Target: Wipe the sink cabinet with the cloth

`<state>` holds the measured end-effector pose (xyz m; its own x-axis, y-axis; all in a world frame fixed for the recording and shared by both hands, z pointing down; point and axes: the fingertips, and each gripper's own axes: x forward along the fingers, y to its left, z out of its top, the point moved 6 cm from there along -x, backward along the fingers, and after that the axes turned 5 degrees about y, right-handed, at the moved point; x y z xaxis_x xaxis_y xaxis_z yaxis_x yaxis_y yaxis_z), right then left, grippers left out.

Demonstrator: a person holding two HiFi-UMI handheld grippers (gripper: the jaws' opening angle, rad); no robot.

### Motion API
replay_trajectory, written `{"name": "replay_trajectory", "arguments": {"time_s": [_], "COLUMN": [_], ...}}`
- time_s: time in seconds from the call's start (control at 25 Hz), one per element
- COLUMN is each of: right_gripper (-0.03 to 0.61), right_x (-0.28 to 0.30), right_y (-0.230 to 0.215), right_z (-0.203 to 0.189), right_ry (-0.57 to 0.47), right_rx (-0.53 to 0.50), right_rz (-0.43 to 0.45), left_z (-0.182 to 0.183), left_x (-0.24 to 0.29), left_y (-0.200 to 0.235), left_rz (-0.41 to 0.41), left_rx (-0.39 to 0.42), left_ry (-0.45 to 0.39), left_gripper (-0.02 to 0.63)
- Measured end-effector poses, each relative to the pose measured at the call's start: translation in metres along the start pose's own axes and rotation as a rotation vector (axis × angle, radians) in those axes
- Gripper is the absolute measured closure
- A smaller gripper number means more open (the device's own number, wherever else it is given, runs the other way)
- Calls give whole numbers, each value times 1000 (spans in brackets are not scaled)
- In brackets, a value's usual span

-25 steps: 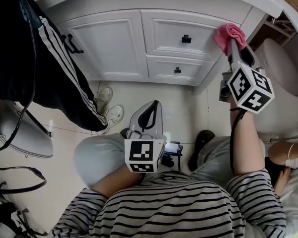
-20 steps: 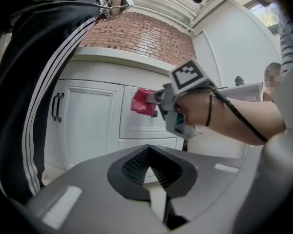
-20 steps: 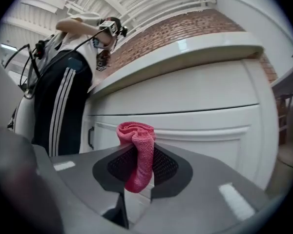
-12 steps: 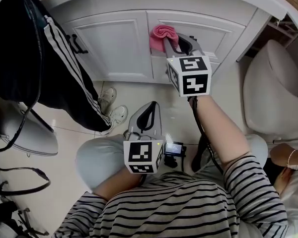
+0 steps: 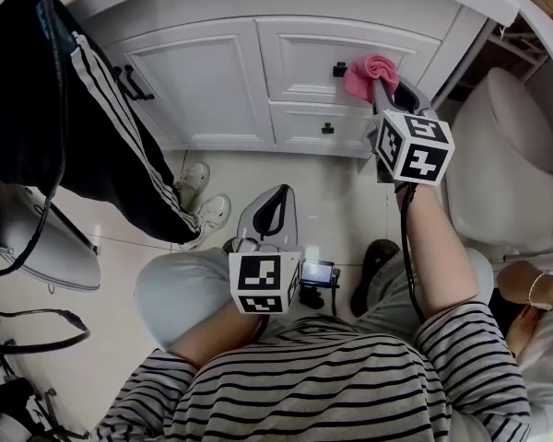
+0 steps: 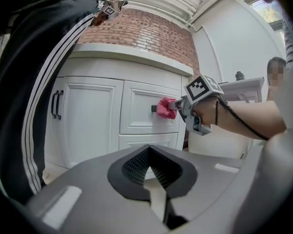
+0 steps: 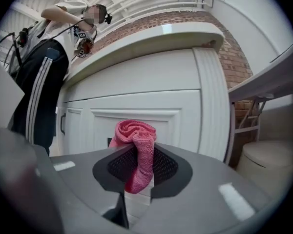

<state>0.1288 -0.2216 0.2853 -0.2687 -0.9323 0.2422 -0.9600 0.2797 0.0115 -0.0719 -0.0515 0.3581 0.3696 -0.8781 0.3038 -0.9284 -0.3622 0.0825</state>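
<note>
Overhead, upper right of frame: right gripper (image 5: 384, 88) holds the pink cloth (image 5: 367, 72) against the sink cabinet (image 5: 203, 81) drawer, beside the knob (image 5: 339, 69). Judgement: keep even pressure and skirt the knob.
Left gripper view: left gripper (image 6: 153, 177) jaws together, empty.
Right gripper view: jaws pinching the cloth, wad bulging just beyond the tips.

The cloth (image 7: 136, 139) half hides the drawer knob (image 7: 109, 141).

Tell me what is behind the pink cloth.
The white upper drawer front, its black knob peeking out beside the pink cloth. The patch directly behind the cloth is covered.
</note>
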Motion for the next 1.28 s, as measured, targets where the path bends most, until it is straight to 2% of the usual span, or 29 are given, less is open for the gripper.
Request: {"name": "replay_trajectory", "arguments": {"time_s": [0.16, 0.28, 0.36, 0.44, 0.64, 0.72, 0.8, 0.88, 1.0, 1.12, 1.28], "right_gripper": [497, 497, 499, 499, 497, 497, 497, 497, 497, 496, 495], "right_x": [-17, -37, -43, -36, 27, 54, 75, 86, 81, 63, 32], "right_y": [-47, -76, -79, -57, 67, 108, 132, 137, 114, 64, -12], "right_z": [-5, -17, -24, -29, -44, -48, -50, -52, -56, -66, -77], "right_ry": [15, 36, 41, 41, 80, 85, 90, 93, 87, 90, 95], "right_rx": [59, 102, 165, 188, 94, 28, -45, -96, -113, -75, -44], "right_rz": [-88, -200, -201, -118, 236, 313, 329, 310, 253, 151, -30], "left_z": [-1, 1, 4, 6, 6, 3, 2, 2, 3, 1, 1], "left_x": [3, 5, 5, 5, 7, 7, 7, 7, 8, 11, 14], "left_y": [-1, -2, -4, -5, 0, 4, 9, 12, 13, 10, 5], "left_rz": [14, 8, -4, -13, -2, 13, 28, 35, 30, 16, -3], "left_rx": [9, 4, 1, -4, -18, -23, -27, -31, -36, -41, -37], "left_ry": [13, 12, 6, -3, -3, 7, 17, 19, 17, 22, 29], "left_gripper": [618, 618, 618, 618, 618, 618, 618, 618, 618, 618, 618]}}
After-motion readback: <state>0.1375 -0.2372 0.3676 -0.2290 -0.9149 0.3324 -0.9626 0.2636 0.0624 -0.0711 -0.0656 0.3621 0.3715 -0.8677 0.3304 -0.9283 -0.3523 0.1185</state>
